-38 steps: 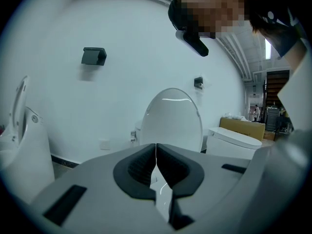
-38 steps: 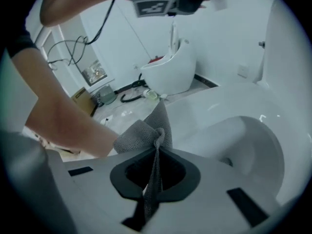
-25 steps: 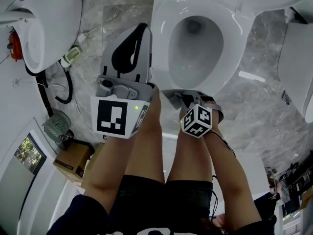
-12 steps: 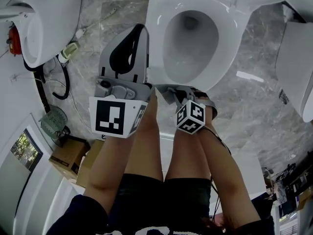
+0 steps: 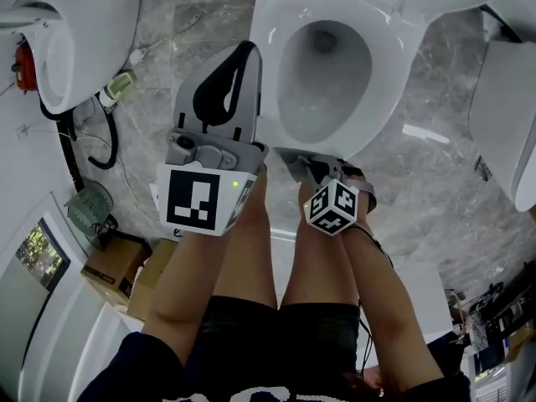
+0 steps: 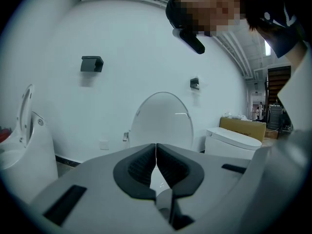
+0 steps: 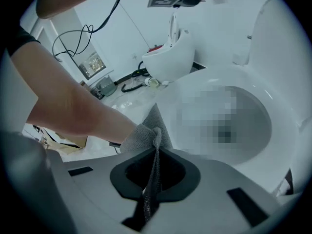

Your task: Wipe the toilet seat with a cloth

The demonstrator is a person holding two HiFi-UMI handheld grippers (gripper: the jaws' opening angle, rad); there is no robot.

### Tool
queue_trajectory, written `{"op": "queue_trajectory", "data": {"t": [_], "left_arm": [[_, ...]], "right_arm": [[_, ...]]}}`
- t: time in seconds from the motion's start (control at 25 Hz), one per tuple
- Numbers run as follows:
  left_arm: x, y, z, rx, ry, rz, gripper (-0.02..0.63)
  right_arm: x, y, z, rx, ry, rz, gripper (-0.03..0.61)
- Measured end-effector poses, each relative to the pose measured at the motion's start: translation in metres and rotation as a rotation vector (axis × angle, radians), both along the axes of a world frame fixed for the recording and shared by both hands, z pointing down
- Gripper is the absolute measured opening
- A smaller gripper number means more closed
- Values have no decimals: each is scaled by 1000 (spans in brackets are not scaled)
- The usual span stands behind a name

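The white toilet seat [image 5: 381,99] rings the bowl at the top middle of the head view, and the lid [image 6: 161,122] stands raised behind it. My right gripper [image 5: 303,159] is at the seat's front rim, shut on a grey cloth [image 7: 152,143] that sticks up between the jaws toward the seat [image 7: 195,89]. Whether the cloth touches the seat cannot be told. My left gripper [image 5: 243,55] is held beside the bowl's left side, shut with nothing in it; its jaws [image 6: 156,151] meet and point at the lid.
Another white fixture [image 5: 79,32] stands at the left and one more [image 5: 507,115] at the right. A black hose [image 5: 105,145], a small fan [image 5: 90,208] and cardboard boxes [image 5: 117,270] lie on the marble floor at the left. The person's legs are below the grippers.
The right gripper with the cloth shifted slightly left and back along the seat's front rim. The left gripper has hardly moved.
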State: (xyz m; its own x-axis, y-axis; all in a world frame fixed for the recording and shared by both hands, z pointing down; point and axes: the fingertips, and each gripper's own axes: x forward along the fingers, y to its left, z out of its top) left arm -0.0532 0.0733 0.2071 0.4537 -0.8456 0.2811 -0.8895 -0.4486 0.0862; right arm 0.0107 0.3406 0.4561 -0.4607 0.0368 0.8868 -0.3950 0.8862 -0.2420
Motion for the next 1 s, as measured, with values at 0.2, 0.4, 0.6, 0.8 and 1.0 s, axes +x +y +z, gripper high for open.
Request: {"op": "queue_trajectory", "data": {"t": [0.2,0.4,0.6,0.8,1.0], "left_arm": [[-1,2,0,-4,-1,2,21],[0,0,5,-20,18,-10,21],[4,-6,4,-24,30,-4,21],[7,-17,6,-24,29,14,21],[9,-25,4,-10,18,39,21]], "right_arm": [[-63,-1,-6,-20,-84,-8,21],[-25,8,-3,-40,-53,22,21],[77,-20,-1,16,49,204,22],[108,-16,10,-16,120,244,21],[81,-3,3,-41,81,295,21]]}}
